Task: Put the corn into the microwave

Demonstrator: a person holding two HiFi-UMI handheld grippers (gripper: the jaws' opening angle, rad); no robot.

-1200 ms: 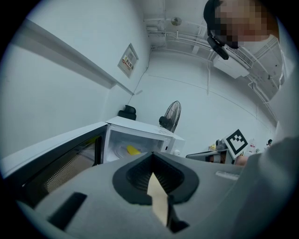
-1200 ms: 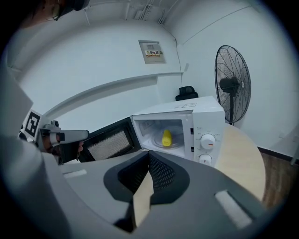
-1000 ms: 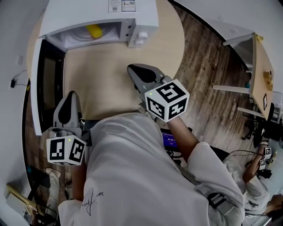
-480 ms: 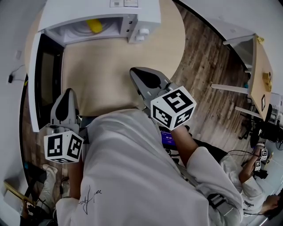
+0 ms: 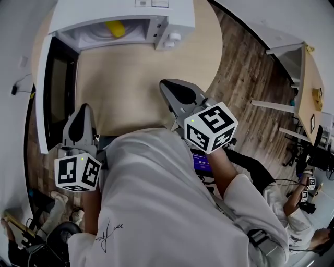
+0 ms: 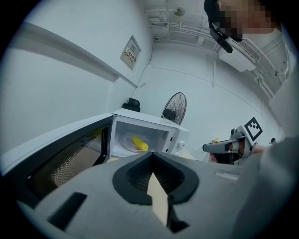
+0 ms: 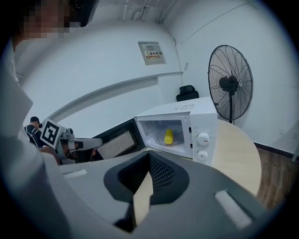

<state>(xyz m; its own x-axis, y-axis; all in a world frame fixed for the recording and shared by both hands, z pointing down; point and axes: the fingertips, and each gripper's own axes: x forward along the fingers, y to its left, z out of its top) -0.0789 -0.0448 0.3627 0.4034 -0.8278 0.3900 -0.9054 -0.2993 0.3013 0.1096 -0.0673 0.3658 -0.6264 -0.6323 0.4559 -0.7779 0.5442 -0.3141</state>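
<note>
At my left the microwave door (image 5: pixel 46 88) stands wide open, just past my left gripper (image 5: pixel 82 112), whose jaws are together with nothing in them. The corn (image 5: pixel 115 28) lies inside the microwave (image 5: pixel 125 10), across the table (image 5: pixel 130 78) from both grippers. My right gripper (image 5: pixel 175 93) is likewise closed and holds nothing; a fan (image 7: pixel 230 84) stands right of the microwave

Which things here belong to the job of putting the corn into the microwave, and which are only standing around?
Belongs to the job:
corn, lying inside the microwave
open microwave door
left gripper and right gripper, both shut, empty

Only standing around:
standing fan
wall notice
side table
</note>
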